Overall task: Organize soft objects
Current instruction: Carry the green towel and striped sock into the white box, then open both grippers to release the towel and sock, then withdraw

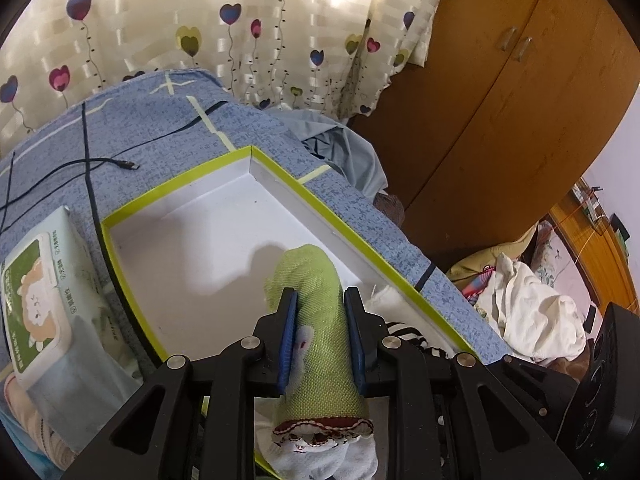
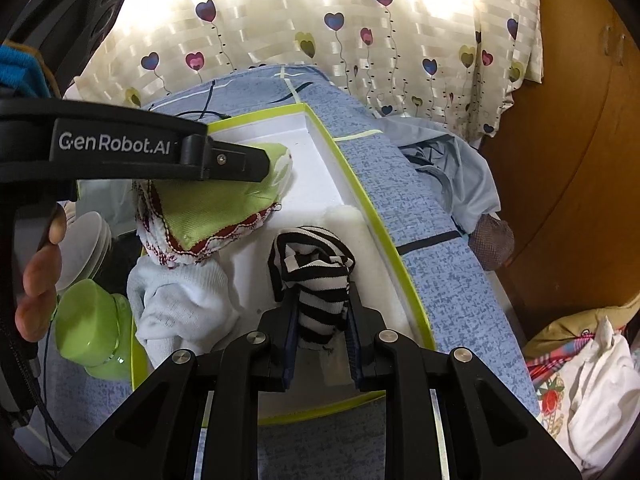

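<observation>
A shallow white box with a lime rim (image 1: 176,188) lies on the blue bedspread. My left gripper (image 1: 320,300) is shut on a rolled green sock (image 1: 316,320) with a red-and-white frilled cuff, held over the box. In the right wrist view the left gripper's finger (image 2: 236,164) crosses above that green sock (image 2: 208,208). My right gripper (image 2: 320,300) is shut on a rolled black-and-white striped sock (image 2: 316,276) at the box's near right side. A white sock (image 2: 180,304) lies inside the box by its left rim (image 2: 356,196).
A pack of wet wipes (image 1: 44,300) lies left of the box, with black cables (image 1: 88,160) behind it. A green lidded container (image 2: 92,328) sits at the box's left. A wooden wardrobe (image 1: 500,100) and a pile of laundry (image 1: 528,312) stand to the right.
</observation>
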Available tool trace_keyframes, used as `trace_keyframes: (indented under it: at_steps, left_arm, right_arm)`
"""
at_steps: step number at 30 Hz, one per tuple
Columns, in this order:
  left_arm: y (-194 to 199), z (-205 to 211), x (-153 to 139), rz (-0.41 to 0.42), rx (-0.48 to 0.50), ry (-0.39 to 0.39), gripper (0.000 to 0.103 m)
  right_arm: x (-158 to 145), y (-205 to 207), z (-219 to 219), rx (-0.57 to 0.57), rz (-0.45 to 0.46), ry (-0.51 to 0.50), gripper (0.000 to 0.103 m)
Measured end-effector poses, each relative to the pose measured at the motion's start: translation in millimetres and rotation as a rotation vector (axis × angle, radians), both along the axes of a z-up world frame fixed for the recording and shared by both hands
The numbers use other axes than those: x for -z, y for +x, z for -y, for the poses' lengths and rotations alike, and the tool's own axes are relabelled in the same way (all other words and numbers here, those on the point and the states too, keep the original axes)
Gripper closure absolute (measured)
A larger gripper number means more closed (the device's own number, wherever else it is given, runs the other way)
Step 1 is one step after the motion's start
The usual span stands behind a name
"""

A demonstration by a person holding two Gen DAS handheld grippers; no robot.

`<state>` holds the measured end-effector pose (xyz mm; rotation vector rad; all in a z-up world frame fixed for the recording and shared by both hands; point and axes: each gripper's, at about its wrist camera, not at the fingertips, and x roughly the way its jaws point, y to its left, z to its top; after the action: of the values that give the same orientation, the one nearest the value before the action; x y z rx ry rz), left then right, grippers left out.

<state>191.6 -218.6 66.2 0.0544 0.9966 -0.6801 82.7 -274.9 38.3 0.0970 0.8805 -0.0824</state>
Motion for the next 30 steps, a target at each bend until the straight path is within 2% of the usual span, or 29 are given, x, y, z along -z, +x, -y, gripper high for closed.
trace_keyframes:
  at_steps: [3, 7, 9, 11, 14, 18, 30]
  left_arm:
    - [-2, 1, -1, 0.02, 0.007, 0.015, 0.081]
    - [-4, 4, -2, 0.014, 0.021, 0.003, 0.071]
    - [-7, 5, -2, 0.023, 0.021, 0.008, 0.068]
    - [-7, 5, -3, 0.017, 0.029, -0.006, 0.065]
    - [-9, 4, -4, 0.025, 0.021, -0.001, 0.063]
    - [-12, 1, -8, 0.035, 0.018, -0.012, 0.057]
    - [-27, 0, -20, 0.029, 0.043, -0.069, 0.057]
  right_arm:
    - [0, -1, 1, -0.004, 0.004, 0.009, 0.081]
    - [1, -2, 0, -0.011, 0.008, 0.012, 0.078]
    - [1, -3, 0, -0.016, 0.012, 0.019, 0.074]
    - [0, -4, 0, -0.022, 0.017, 0.03, 0.065]
    - [0, -4, -4, -0.029, 0.018, 0.029, 0.06]
    - [-1, -6, -4, -0.026, 0.026, 0.028, 0.059]
    - [-8, -15, -3, 0.002, 0.048, 0.016, 0.058]
